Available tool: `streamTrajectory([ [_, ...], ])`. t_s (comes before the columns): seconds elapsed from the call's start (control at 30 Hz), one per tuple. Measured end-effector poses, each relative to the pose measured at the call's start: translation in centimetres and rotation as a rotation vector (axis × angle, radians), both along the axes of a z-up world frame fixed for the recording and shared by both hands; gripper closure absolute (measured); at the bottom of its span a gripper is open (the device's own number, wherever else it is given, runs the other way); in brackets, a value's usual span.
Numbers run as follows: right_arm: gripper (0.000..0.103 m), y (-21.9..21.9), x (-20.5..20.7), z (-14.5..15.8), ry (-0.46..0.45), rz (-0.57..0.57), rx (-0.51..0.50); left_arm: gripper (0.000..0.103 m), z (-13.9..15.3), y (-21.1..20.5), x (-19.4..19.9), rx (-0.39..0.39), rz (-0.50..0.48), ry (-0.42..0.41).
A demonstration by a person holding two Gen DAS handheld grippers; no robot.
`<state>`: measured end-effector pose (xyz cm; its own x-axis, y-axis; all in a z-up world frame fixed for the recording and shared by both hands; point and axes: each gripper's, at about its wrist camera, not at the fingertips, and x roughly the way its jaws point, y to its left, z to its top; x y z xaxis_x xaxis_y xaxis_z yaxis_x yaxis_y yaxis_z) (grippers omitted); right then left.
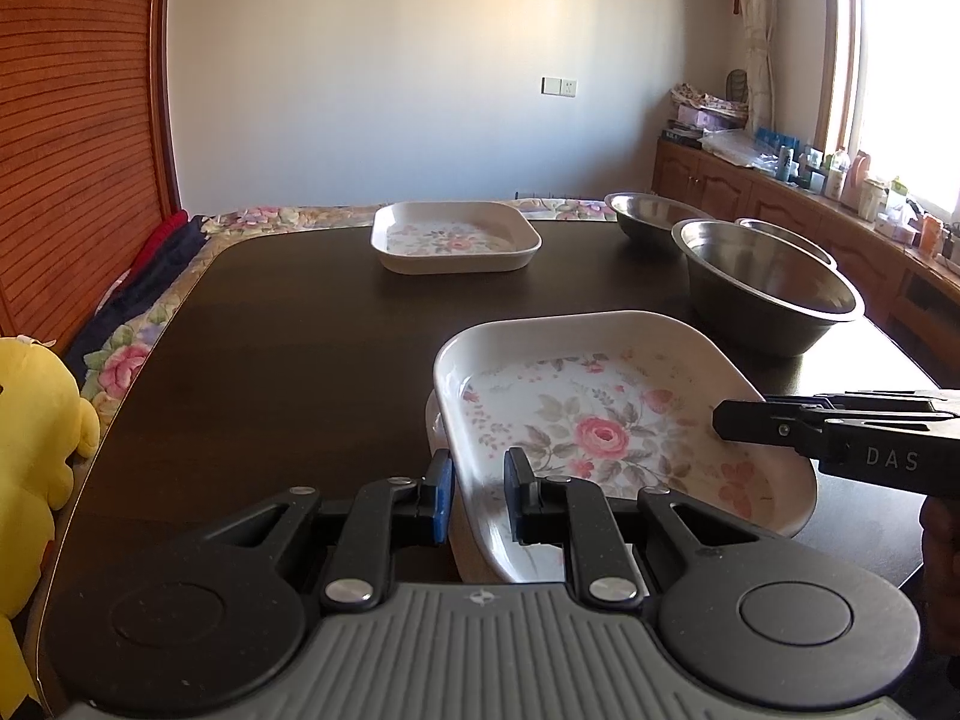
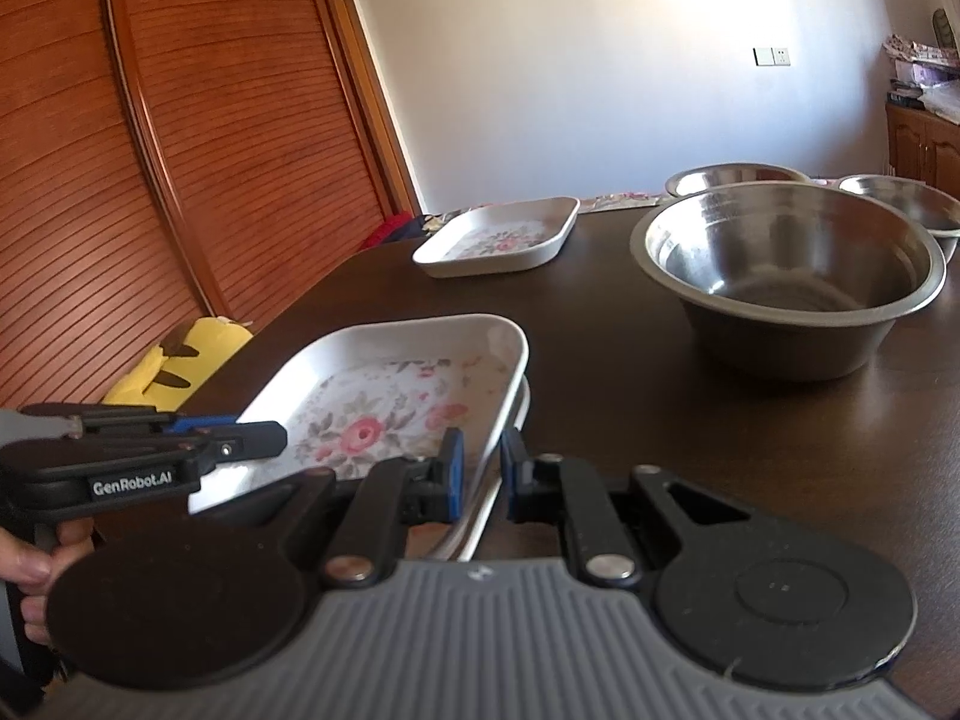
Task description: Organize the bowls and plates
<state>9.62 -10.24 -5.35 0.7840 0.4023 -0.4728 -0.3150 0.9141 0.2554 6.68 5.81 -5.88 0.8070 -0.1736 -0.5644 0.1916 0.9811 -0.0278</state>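
Observation:
A white square plate with a rose pattern (image 1: 606, 432) (image 2: 384, 414) is held tilted over another white plate (image 1: 438, 420) (image 2: 521, 414) beneath it on the dark table. My left gripper (image 1: 478, 492) pinches its left rim. My right gripper (image 2: 480, 474) pinches its right rim and shows from the side in the left wrist view (image 1: 780, 420). A second flowered plate (image 1: 456, 237) (image 2: 501, 237) lies at the far side. Three steel bowls stand right: a near one (image 1: 768, 282) (image 2: 786, 264) and two behind (image 1: 651, 213) (image 1: 786, 237).
The dark table (image 1: 270, 330) (image 2: 660, 420) has a rounded left edge. A yellow plush toy (image 1: 36, 420) (image 2: 174, 369) sits off the left side by a flowered bedspread (image 1: 126, 354). A wooden slatted door (image 2: 180, 150) stands left. Cluttered cabinets (image 1: 840, 192) run along the right.

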Motion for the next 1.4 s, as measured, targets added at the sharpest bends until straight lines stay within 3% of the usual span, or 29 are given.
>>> streamTrajectory([
  [0.23, 0.088, 0.0, 0.0, -0.2, -0.001, 0.0, -0.001, 0.083, -0.3, -0.3, -0.1, 0.037, 0.015, -0.012],
  [0.77, 0.088, -0.1, -0.1, -0.3, -0.006, 0.0, -0.002, 0.083, -0.4, 0.2, -0.1, 0.014, 0.014, -0.012],
  [1.4, 0.088, -0.1, -0.3, 1.7, -0.059, 0.008, -0.019, 0.083, 1.7, 0.2, 0.3, 0.026, 0.011, -0.053],
])
